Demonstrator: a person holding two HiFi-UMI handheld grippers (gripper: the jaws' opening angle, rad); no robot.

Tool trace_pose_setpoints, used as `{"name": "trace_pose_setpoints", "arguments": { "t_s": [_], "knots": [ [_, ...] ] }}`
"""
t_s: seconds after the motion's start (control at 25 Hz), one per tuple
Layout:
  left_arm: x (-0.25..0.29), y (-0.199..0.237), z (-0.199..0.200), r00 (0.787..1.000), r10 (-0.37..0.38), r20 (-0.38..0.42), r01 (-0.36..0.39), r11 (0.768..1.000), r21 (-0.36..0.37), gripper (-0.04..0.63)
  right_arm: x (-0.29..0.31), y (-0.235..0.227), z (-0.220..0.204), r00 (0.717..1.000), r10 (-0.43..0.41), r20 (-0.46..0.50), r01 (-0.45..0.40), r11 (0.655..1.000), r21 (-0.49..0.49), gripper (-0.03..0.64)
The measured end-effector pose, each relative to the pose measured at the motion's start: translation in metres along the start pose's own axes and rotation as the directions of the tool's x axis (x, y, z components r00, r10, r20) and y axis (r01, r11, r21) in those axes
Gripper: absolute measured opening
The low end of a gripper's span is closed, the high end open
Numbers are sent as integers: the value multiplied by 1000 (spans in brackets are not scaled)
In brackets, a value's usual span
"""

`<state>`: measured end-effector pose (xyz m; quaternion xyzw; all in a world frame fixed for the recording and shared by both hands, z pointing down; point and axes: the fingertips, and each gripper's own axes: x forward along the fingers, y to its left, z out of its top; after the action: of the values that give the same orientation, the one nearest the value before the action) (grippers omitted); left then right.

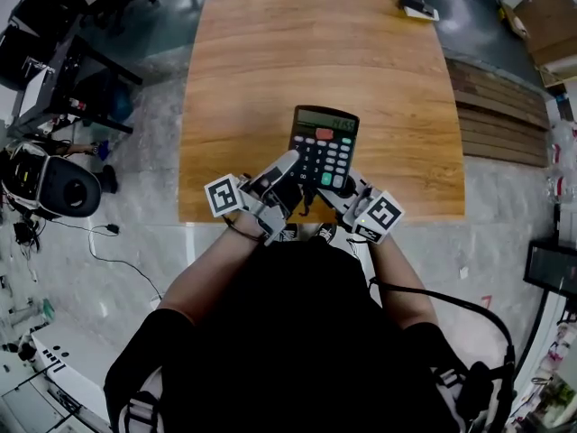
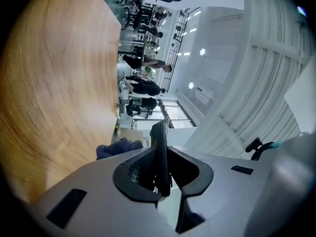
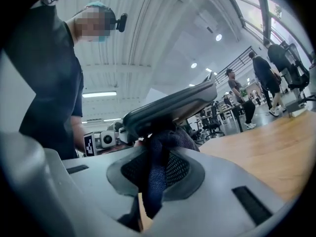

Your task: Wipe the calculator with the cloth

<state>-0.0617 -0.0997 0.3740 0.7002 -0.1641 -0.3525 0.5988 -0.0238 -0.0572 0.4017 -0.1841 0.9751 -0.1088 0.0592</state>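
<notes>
The calculator (image 1: 323,147) is held tilted over the near part of the table (image 1: 270,52) — your left gripper (image 1: 285,168) has its jaws clamped on its lower edge. Your right gripper (image 1: 345,188) pinches the dark blue cloth (image 3: 157,157) — it's bunched against the calculator's underside.

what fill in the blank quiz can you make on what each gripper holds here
1. The left gripper is shut on the ____.
2. The right gripper is shut on a dark blue ____.
3. Both things are held above a ____ table.
Missing words: calculator; cloth; wooden.
</notes>
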Motion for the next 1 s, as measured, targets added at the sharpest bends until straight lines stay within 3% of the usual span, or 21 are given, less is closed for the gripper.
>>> {"name": "trace_pose_setpoints", "arguments": {
  "t_s": [0.28,0.44,0.64,1.0],
  "knots": [
    [5,-1,-19,999,-30,-39,28,998,-52,72,-18,-42,23,992,-103,73,103,995,4,54],
    [2,0,-36,995,-27,-92,18,996,-93,72,-29,-67,38,978,-157,133,151,987,58,54],
    [0,0,-41,995,-48,-87,36,989,-140,72,-20,-55,36,987,-75,139,62,994,93,54],
    [-2,0,-3,999,-35,-9,35,996,-83,72,-24,-4,13,992,112,56,-117,989,93,54]
  ]
}}
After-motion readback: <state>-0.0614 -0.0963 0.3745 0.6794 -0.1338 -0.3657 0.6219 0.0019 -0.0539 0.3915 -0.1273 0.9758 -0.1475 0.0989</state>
